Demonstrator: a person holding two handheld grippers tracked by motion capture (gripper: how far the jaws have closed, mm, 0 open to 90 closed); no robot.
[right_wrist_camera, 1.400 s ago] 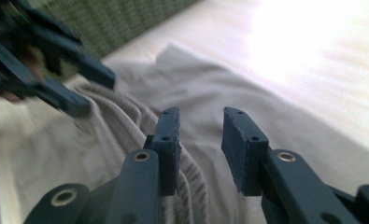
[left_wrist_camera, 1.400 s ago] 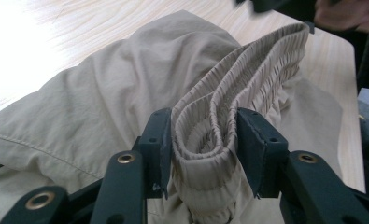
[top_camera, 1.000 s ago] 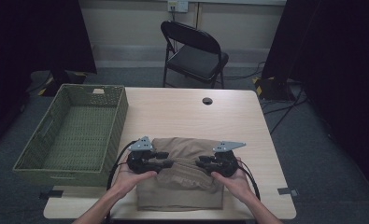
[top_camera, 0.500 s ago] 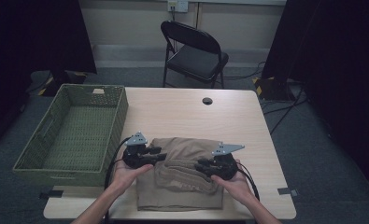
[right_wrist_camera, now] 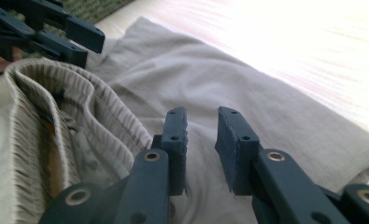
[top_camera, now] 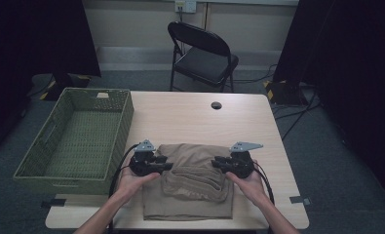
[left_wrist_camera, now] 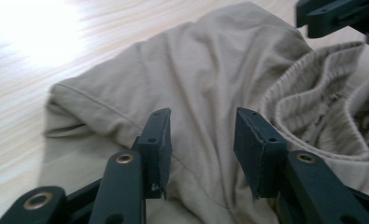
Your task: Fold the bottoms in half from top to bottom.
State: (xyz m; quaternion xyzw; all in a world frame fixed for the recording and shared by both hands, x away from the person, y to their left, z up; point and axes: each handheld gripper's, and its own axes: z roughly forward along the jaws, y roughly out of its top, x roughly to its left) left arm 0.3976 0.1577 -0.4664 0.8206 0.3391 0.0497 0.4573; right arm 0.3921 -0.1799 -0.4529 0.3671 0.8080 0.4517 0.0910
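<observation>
beige shorts [top_camera: 190, 183] lie partly folded on the tabletop [top_camera: 195, 122], at the 6 o'clock edge in the high view, with the ribbed waistband [left_wrist_camera: 313, 102] bunched up on top near the middle. a green woven basket [top_camera: 78, 139] stands at 9 o'clock, just beside the cloth.

the left tongs [top_camera: 166, 166] rest at the 9 o'clock side of the fold, the right tongs [top_camera: 218, 165] at the 3 o'clock side. in the left gripper view the jaws stand about half open over the fabric, with cloth under them but no pad pressing on it. in the right gripper view the right tongs [right_wrist_camera: 202, 140] show a narrower gap, also with nothing pinched.

i judge the step to be the folding of the shorts, between two grasps. the next move calls for each tongs to go lower and close on an edge of the cloth, both at the same layer, so that the fold turns over evenly.
</observation>
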